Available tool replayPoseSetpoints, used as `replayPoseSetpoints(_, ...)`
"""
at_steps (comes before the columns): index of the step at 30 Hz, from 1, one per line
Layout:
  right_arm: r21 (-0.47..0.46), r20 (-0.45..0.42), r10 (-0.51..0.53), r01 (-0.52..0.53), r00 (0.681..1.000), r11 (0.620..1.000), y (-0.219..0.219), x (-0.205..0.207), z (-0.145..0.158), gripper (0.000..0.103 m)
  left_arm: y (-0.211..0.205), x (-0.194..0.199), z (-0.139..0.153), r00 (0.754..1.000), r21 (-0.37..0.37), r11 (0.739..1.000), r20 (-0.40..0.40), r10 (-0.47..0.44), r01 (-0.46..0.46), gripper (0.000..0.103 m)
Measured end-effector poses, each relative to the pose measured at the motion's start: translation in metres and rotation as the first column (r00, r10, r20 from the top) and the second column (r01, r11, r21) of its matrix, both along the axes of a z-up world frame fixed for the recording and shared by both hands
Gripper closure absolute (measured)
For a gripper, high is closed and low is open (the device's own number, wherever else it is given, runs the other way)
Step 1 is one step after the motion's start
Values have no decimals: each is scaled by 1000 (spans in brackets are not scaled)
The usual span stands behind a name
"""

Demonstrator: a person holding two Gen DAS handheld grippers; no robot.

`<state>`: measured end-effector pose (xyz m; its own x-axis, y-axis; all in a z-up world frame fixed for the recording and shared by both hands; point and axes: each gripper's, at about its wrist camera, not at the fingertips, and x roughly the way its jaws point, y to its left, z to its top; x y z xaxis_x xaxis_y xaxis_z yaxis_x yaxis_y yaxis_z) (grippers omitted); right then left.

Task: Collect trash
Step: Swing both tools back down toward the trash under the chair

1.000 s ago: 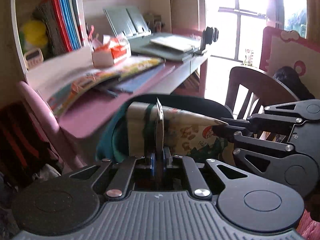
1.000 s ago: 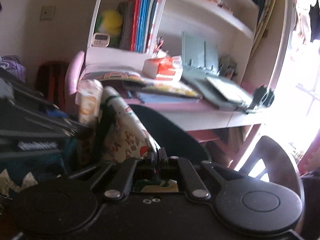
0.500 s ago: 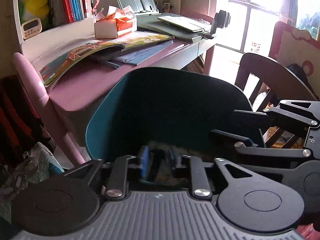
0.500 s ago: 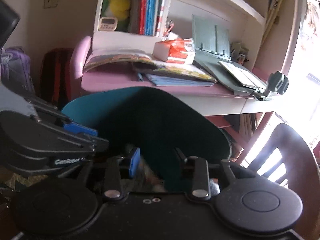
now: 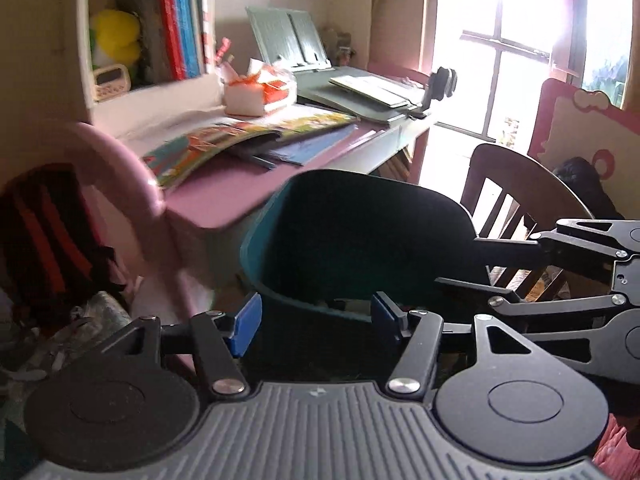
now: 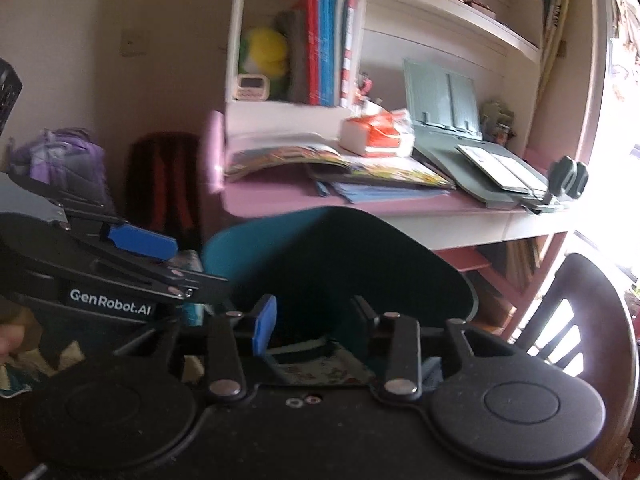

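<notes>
A teal trash bin (image 5: 360,240) with a dark inside stands in front of the pink desk; it also shows in the right wrist view (image 6: 340,264). My left gripper (image 5: 316,320) is open and empty just above the bin's near rim. My right gripper (image 6: 316,320) is open and empty over the bin as well. A piece of patterned paper (image 6: 320,370) lies low in the bin below the right gripper. The right gripper shows at the right of the left wrist view (image 5: 560,280); the left gripper shows at the left of the right wrist view (image 6: 120,268).
A pink desk (image 5: 224,196) holds open books (image 5: 248,136), a tissue box (image 5: 256,96) and a grey book stand (image 5: 352,92). A dark wooden chair (image 5: 516,196) stands to the right. A red and black backpack (image 5: 44,232) and a purple bag (image 6: 60,156) sit at the left.
Both grippers were shut on a patterned paper bag a second ago. They lowered it into the bin, opened and let go. Both have since risen, and their jaws stand wider.
</notes>
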<state>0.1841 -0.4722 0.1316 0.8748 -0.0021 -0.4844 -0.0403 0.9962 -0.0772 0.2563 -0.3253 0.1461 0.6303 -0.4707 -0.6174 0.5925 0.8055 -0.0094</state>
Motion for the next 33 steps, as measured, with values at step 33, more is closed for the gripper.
replayPoseSetpoints(33, 131, -64, 533, -522, 844, 843, 274, 5, -97, 46, 360, -72, -100, 905, 3, 905, -25, 425, -425, 21)
